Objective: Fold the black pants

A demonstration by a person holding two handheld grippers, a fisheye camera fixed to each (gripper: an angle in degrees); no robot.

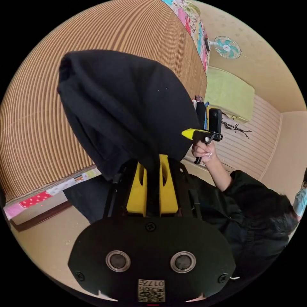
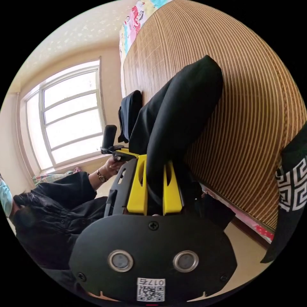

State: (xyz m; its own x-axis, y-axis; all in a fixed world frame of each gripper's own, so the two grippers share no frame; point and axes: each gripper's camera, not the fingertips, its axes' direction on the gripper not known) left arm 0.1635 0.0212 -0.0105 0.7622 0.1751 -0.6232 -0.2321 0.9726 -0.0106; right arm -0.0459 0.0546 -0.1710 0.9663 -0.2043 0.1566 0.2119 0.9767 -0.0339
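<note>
Both grippers, left gripper [image 1: 153,172] and right gripper [image 2: 155,179], pinch the black pants [image 1: 128,108] lifted above the striped mat [image 1: 35,128]; keeping both ends level should help.

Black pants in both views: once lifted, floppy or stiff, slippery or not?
Probably floppy: the black fabric pants drape and fold over the left hand-held gripper. Likely not slippery: the right hand-held gripper holds them by a pinch.

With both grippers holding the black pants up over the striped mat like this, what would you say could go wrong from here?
1. The black pants bunch thickly between the left gripper jaws; an uneven hold could make a crooked fold.
2. The right gripper pinches a narrow bundle, which might slip as the pants come down.
3. Fabric drapes in loose folds over the striped mat, so it may land creased.
</note>
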